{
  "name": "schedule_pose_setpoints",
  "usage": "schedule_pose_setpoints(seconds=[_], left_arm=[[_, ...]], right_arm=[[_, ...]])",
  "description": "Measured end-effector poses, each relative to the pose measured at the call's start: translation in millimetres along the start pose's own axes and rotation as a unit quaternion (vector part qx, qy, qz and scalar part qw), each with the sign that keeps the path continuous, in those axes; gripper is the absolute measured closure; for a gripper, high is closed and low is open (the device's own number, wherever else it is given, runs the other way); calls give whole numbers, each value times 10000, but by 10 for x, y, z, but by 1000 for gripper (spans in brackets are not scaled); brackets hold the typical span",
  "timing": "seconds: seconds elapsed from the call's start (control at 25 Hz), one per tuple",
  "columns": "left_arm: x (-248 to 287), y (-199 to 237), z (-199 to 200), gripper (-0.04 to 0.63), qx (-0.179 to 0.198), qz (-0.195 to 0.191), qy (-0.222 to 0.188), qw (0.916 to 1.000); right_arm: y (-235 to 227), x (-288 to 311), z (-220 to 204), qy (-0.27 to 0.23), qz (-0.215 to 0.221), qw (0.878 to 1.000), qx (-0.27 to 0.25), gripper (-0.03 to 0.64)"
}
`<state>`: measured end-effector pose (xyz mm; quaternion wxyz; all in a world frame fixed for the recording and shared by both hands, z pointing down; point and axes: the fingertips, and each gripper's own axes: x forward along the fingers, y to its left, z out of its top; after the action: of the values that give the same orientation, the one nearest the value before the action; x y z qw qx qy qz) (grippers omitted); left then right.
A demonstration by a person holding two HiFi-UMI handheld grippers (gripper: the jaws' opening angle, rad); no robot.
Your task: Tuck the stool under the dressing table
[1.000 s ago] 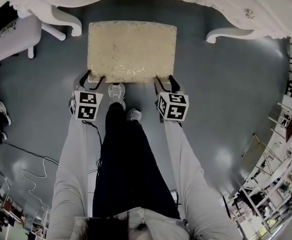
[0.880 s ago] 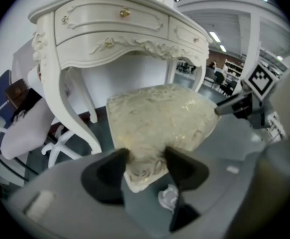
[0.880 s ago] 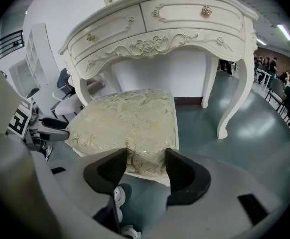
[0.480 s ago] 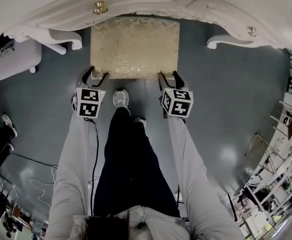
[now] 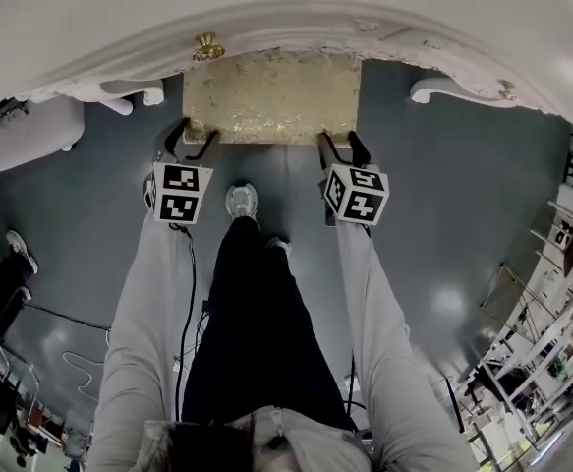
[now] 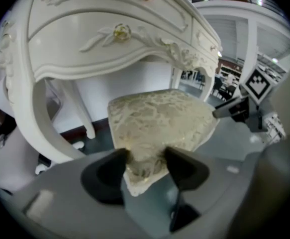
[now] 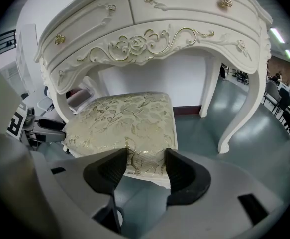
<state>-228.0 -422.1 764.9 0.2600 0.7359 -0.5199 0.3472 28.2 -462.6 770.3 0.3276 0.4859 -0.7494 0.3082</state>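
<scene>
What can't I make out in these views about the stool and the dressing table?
- Stool far end: head view, covered by the dressing table top.
- Stool legs: head view, hidden beneath its own seat.
- Floor just behind the stool: both gripper views, blocked by the seat.
- How firmly the left gripper and right gripper bite: jaws sit on the cushion edge, pad faces hidden.

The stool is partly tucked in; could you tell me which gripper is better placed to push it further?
Marginally the right gripper: it clamps the stool at its near edge squarely, facing the dressing table. The left gripper pinches only a corner.
</scene>
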Motion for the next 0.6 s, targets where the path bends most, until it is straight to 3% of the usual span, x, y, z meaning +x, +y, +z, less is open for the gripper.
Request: schedule_pose_setpoints(seconds=[0.6], left_arm=[[254, 136, 403, 330, -196, 19, -307, 9993]], right_arm=[[-211, 288, 507, -90, -168, 9997, -179, 380]])
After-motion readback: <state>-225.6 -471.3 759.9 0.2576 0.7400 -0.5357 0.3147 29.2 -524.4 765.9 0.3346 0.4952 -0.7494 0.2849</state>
